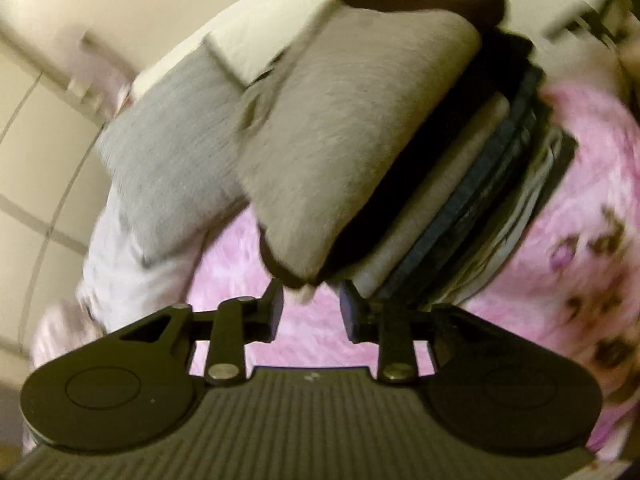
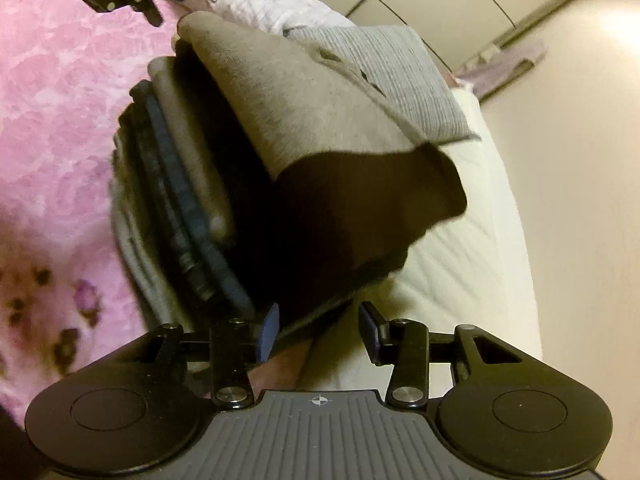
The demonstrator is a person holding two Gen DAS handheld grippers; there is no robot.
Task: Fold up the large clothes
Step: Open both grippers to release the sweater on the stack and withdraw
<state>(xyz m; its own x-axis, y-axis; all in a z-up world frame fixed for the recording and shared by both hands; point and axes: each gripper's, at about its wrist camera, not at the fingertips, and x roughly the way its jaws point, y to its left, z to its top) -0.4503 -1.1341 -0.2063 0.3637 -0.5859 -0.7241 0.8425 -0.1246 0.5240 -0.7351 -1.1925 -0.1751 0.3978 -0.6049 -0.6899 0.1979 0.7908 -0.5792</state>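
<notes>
From the left wrist, our left gripper hangs released before the taupe-and-black folded garment topping the stack of folded clothes on the pink bedspread.

From the right wrist, our right gripper gapes empty; rumpled lilac clothes beyond look unfolded.

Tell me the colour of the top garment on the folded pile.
Taupe-brown with a black band, clearest in the right wrist view.

Pink fleecy blanket, stack of folded clothes, grey garment on it.
</notes>
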